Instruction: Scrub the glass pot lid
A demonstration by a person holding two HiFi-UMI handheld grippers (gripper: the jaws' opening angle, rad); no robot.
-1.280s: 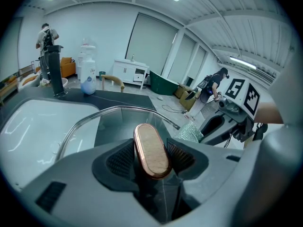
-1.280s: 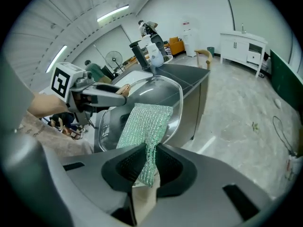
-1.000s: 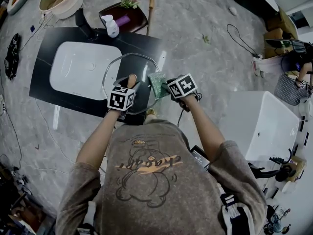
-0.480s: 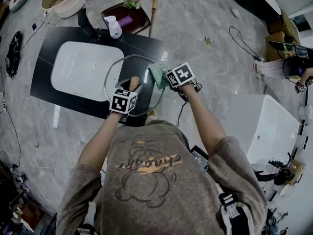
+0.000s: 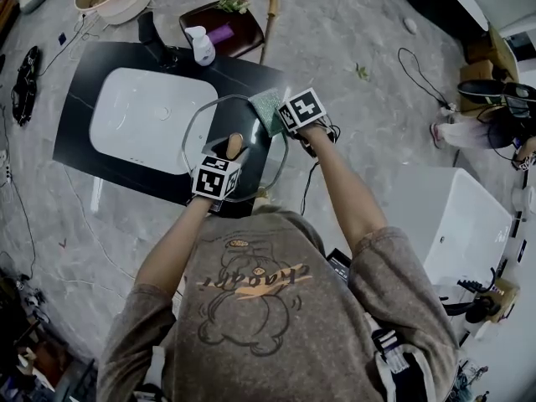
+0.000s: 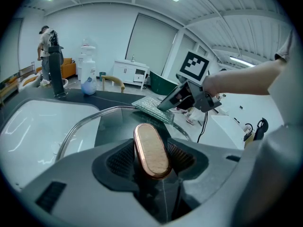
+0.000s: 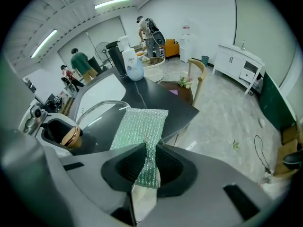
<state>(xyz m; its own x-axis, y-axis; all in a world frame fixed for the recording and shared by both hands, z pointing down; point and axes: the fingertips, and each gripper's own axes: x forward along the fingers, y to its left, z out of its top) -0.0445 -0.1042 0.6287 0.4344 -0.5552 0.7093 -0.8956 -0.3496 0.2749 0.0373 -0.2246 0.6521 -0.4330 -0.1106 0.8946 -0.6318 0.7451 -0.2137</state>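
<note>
While brightly lit, showed a grey floor (image 5: 352,23) and one black table (image 5: 71,124) with one white sink (image 5: 151,120). Held one glass pot lid (image 5: 255,164) over the table's near edge, left tool (image 5: 230,153) clamped on its gold knob (image 6: 150,148). Pinched one green scrub cloth (image 7: 142,126) tight in right tool (image 7: 150,167), at the lid's far rim.

A black tabletop (image 5: 248,75) stands on a grey marbled floor (image 5: 352,23). A white basin (image 5: 151,120) is sunk into its left part. A dark faucet (image 5: 149,30) rises at the far edge, and a white pump bottle (image 5: 202,47) stands just beside it.
</note>
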